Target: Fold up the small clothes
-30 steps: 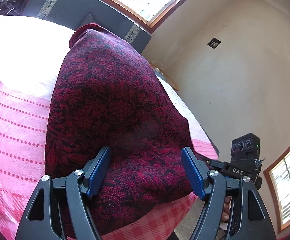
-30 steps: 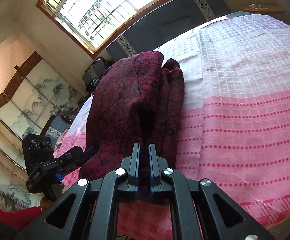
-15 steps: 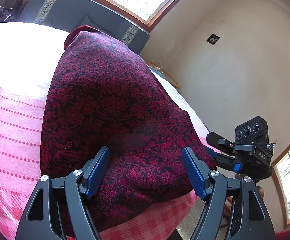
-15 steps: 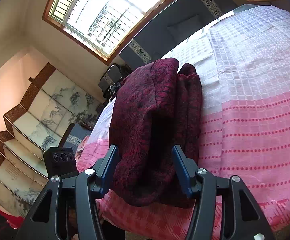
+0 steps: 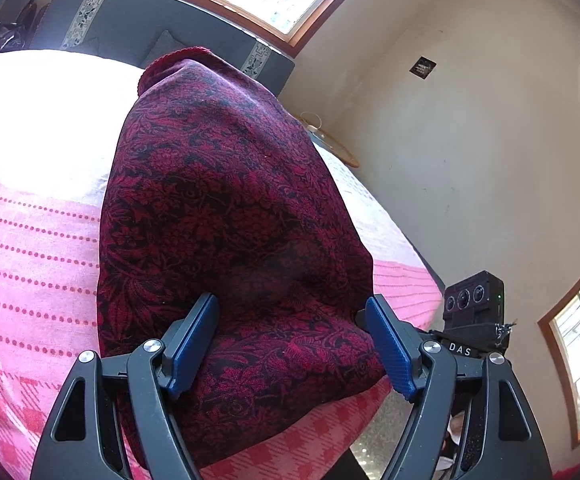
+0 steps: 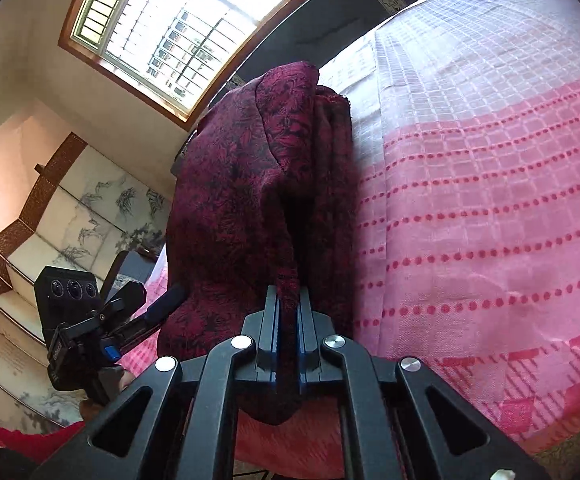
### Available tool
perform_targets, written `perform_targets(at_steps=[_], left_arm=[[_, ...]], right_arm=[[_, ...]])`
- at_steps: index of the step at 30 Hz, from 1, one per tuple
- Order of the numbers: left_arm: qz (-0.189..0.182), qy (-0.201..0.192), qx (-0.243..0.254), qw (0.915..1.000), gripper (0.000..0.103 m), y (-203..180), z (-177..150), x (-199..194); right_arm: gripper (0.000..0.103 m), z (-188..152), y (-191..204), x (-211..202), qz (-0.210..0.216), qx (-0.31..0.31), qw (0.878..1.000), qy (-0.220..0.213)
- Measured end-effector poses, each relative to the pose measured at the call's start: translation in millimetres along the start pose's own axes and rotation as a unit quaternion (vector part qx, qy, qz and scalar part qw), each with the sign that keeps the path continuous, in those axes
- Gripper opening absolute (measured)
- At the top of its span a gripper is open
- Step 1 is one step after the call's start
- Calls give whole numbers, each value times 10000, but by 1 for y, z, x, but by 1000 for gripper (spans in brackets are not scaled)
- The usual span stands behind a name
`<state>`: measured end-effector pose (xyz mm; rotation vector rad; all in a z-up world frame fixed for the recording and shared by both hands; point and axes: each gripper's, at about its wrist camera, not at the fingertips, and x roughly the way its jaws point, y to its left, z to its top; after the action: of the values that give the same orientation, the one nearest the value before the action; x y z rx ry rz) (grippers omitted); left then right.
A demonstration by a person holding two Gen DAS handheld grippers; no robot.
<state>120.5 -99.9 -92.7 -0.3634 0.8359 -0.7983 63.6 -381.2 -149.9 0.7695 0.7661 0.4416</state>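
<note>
— Where's the garment (image 5: 226, 216)?
— Dark red, flowered, lying lengthwise on the pink bedspread (image 5: 30, 240) of the bed, near its front edge.
— Left hand-held gripper (image 5: 290, 344)?
— Spread wide, blue pads either side of the near end of the cloth, not pinching it.
— Right hand-held gripper (image 6: 288, 316)?
— Clamped tight on a raised fold of the same garment's near edge.
</note>
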Motion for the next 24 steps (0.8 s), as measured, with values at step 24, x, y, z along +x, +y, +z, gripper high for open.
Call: perform_targets(at_steps=[24], left_arm=[[-955, 630, 907, 9893, 76, -53, -22, 41]], right_arm=[[46, 134, 9, 38, -131, -605, 9973, 399]])
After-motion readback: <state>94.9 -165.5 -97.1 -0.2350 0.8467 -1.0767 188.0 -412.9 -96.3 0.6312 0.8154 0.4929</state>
